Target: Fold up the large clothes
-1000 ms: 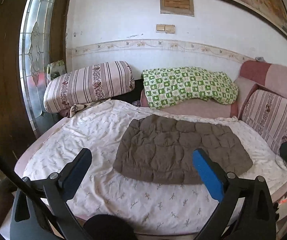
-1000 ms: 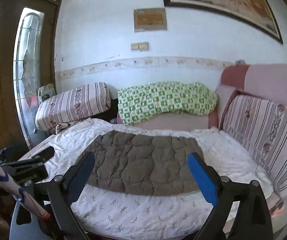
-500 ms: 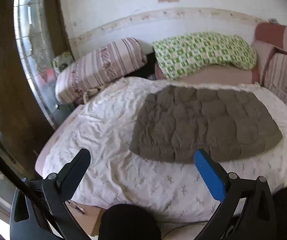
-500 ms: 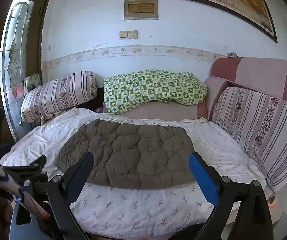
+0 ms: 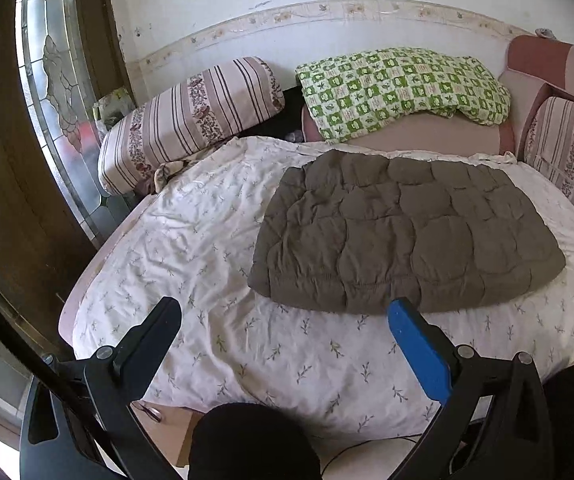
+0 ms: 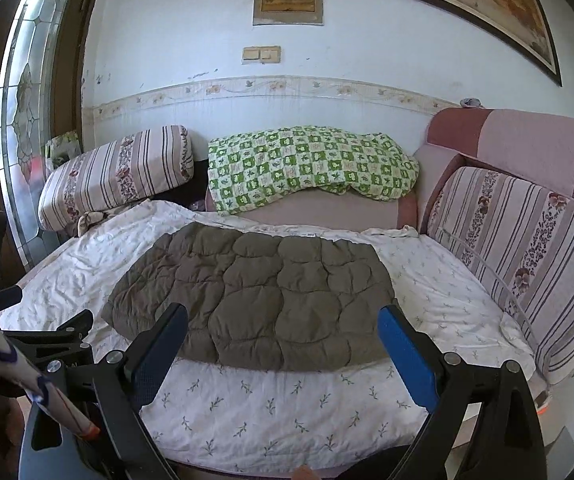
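Left gripper agape, white sheet, wall

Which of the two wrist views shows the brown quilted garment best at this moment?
The left wrist view: the brown quilted garment lies whole and unobstructed on the white sheet, seen from higher up. In the right wrist view the garment appears flatter, and the open right gripper has fingers overlapping its near edge.

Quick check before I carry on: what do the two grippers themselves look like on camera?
Both are black frames with silver bolts. The left gripper has one black finger and one blue-padded finger. The right gripper shows blue pads on both fingers.
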